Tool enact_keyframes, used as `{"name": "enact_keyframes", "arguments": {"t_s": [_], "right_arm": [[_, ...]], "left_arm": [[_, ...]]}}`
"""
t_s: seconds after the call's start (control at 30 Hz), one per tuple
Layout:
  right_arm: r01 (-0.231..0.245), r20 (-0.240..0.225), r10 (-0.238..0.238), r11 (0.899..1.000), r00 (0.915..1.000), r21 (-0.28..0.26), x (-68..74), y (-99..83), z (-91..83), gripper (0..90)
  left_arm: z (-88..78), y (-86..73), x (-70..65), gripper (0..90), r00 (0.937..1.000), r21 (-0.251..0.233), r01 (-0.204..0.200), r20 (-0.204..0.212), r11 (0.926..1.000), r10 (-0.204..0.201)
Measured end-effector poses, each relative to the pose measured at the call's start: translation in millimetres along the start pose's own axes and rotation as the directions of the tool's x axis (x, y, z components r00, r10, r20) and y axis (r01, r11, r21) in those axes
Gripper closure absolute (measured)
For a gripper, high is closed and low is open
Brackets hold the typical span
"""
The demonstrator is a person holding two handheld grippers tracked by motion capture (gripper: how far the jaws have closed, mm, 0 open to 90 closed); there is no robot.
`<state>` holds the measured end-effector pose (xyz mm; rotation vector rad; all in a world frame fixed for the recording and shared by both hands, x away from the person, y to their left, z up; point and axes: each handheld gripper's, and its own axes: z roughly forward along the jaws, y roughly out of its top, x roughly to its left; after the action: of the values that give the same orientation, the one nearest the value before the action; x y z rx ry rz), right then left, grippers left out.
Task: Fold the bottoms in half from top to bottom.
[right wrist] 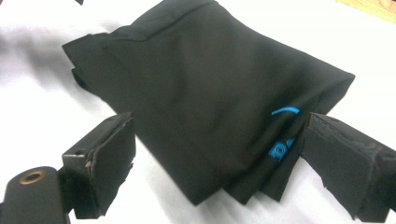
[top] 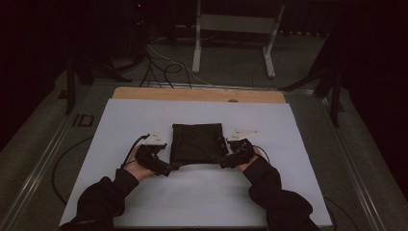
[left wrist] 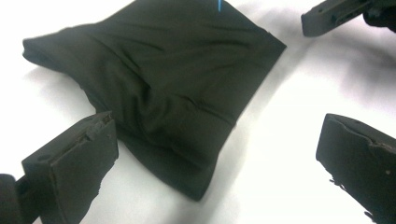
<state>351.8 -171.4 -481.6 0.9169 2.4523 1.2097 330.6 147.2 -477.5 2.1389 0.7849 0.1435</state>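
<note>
Nearest us, our hands hold a tool at each near corner of the folded cloth (top: 197, 143), which lies flat at the middle of the white bench (top: 120, 120). Our left tool (top: 166, 168) sits at the near left corner with its jaws spread wide, released and holding nothing; in the left gripper view the corner of the cloth (left wrist: 159, 88) lies between the two jaws, touching neither. Our right tool (top: 225, 161) sits at the near right corner, also released, its jaws standing to either side of the stacked layers (right wrist: 210, 93) where a small blue mark (right wrist: 279, 150) shows at the edge. We judge the step in hand to be taking both near corners. To do it well, we should slide each lower jaw under all the layers, not just the top one, close both tools together, and keep them level so the fold stays square. Beyond the cloth the bench runs to its wooden far edge (top: 192, 94).
</note>
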Motion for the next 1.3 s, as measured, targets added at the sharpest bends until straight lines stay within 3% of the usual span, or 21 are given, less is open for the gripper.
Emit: {"name": "enact_keyframes", "arguments": {"t_s": [0.27, 0.4, 0.6, 1.13, 1.17, 1.3], "right_arm": [[0.002, -0.012, -0.002, 1.000, 0.9999, -0.015, 4.8, -12.2, -13.7, 10.2], [0.032, -0.007, -0.032, 0.999, 0.9995, -0.004, 6.5, -17.2, -21.0, 10.3], [0.038, 0.006, -0.038, 0.999, 0.9993, 0.001, 9.2, -25.6, -30.9, 10.3], [-0.003, 0.020, 0.003, 1.000, 0.9998, -0.004, 11.8, -57.4, -67.6, 10.2], [0.012, 0.042, -0.012, 1.000, 0.9990, -0.001, 12.3, -61.5, -70.7, 10.2], [0.004, 0.052, -0.003, 1.000, 0.9986, -0.011, 12.4, -68.9, -77.2, 10.2]], "left_arm": [[-8.9, -15.8, -4.7, 0.0, 0.9993, -0.004, 0.009, -0.037, 1.0000, -0.009], [-14.0, -23.5, -4.6, 0.0, 0.9990, -0.003, 0.021, -0.040, 0.9998, -0.021], [-20.7, -30.9, -7.1, 0.0, 0.9990, -0.004, 0.027, -0.035, 0.9996, -0.027], [-45.0, -56.7, -16.1, 0.0, 0.9985, -0.020, 0.039, -0.038, 0.9990, -0.040], [-48.3, -60.6, -16.3, 0.0, 0.9982, -0.022, 0.042, -0.042, 0.9989, -0.043], [-53.2, -66.2, -16.7, 0.0, 0.9976, -0.019, 0.041, -0.055, 0.9990, -0.042]]}}
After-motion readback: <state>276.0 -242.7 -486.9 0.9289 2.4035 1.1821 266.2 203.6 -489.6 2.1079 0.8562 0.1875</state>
